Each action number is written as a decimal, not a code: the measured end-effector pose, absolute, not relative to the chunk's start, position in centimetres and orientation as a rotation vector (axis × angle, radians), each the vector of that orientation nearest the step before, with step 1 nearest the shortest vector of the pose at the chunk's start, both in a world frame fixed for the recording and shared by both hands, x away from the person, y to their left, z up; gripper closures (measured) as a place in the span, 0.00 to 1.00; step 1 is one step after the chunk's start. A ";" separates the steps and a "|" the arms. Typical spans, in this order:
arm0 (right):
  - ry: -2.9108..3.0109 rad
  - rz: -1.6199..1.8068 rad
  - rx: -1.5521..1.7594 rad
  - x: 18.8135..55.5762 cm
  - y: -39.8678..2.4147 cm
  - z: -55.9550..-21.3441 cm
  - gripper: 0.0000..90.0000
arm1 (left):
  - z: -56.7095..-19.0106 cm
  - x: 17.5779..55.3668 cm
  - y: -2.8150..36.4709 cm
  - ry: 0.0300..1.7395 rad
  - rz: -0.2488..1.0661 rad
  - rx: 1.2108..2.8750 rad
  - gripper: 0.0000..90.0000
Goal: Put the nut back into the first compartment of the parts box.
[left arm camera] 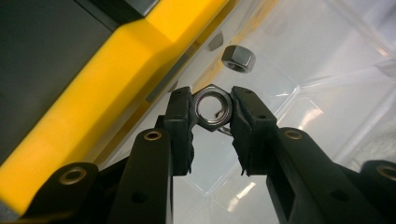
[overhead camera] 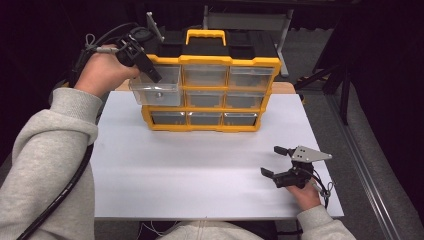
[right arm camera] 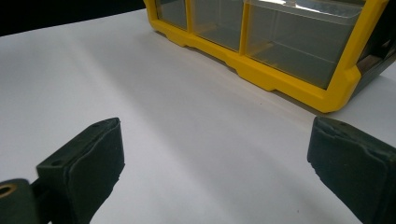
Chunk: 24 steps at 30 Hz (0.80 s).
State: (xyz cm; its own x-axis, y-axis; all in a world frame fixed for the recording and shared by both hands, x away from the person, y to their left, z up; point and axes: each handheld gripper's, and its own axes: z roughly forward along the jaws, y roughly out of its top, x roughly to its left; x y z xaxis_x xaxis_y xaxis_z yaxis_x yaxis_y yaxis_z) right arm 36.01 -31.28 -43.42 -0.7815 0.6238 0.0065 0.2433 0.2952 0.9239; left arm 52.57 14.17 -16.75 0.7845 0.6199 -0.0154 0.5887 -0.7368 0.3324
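Two nuts are in play at the open drawer (overhead camera: 156, 86), which stands pulled out from the top left corner of the yellow organizer (overhead camera: 210, 90). The left gripper (left arm camera: 212, 109) is closed on one steel nut (left arm camera: 212, 108), pinching it by its flats between the two black pads, tips dipped inside the clear drawer. A second nut (left arm camera: 238, 59) lies loose on the drawer floor, at about one o'clock from the held one and a little apart from it. Gripping flat to flat probably keeps the small hexagon from twisting loose while it hangs over the drawer.

Over at five o'clock on the table (overhead camera: 200, 165), the right gripper (overhead camera: 280, 162) rests low near the front edge with its jaws spread wide and nothing between them. It points toward the organizer, seemingly parked out of the way.

Underneath is a plain white tabletop, bare apart from the organizer standing at its far edge. Beyond it the room is dark, with grey flooring and black stand legs at two o'clock.
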 end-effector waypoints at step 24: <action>2.218 1.483 0.775 35.9 -31.2 -43.4 0.05 | -17.7 52.4 14.4 0.895 0.136 2.705 0.69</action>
